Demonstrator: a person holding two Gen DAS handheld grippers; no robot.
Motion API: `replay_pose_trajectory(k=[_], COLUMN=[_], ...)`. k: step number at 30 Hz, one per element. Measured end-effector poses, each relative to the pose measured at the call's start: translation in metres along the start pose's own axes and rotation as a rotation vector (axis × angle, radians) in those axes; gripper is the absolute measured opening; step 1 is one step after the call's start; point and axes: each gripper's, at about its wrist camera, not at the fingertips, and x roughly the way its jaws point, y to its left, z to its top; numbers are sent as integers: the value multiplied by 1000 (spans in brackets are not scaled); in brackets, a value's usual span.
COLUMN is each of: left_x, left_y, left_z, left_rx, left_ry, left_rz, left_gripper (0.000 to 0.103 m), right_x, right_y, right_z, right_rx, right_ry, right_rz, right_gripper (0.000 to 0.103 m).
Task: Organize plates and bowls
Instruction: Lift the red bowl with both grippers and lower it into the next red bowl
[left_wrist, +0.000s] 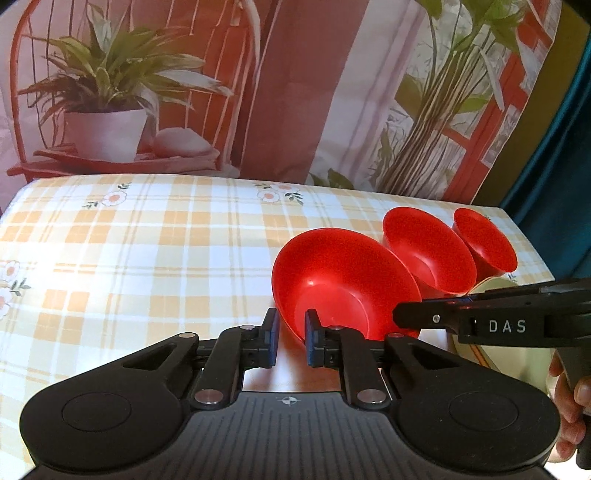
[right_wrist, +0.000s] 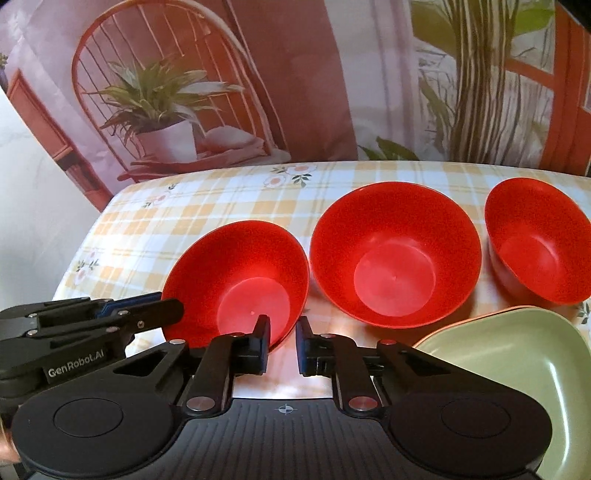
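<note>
Three red bowls stand in a row on the checked tablecloth: the left bowl (left_wrist: 343, 284) (right_wrist: 240, 280), the middle bowl (left_wrist: 428, 254) (right_wrist: 395, 254) and the right bowl (left_wrist: 484, 240) (right_wrist: 535, 247). A green triangular plate (right_wrist: 517, 354) (left_wrist: 495, 284) lies on a pink one at the front right. My left gripper (left_wrist: 290, 341) is partly open, its jaws astride the left bowl's near-left rim; it also shows in the right wrist view (right_wrist: 147, 302). My right gripper (right_wrist: 282, 347) is partly open, its jaws astride that bowl's near-right rim; it also shows in the left wrist view (left_wrist: 402, 317).
The table (left_wrist: 147, 258) carries a yellow and white checked cloth with flowers. A printed backdrop (right_wrist: 258, 92) of plants and a chair hangs right behind its far edge. A teal curtain (left_wrist: 565, 166) hangs at the far right.
</note>
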Motion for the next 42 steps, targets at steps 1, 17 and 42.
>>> replay_pose_trajectory(k=[1,17,42], left_x=[-3,-61,-20], left_y=[0,-19,-84], left_z=[0,7,34], left_rx=[5,41,45], left_ry=[-4,-66,-93], left_rz=[5,38,-82], left_gripper=[15,16,17], right_x=[-1,-47,-80], right_y=[2,16,-73], right_z=[0,3,30], right_rx=[-8,-19,76], right_ry=[0,-59,-141], right_rz=[3,50,-8], right_gripper=[13,13,13])
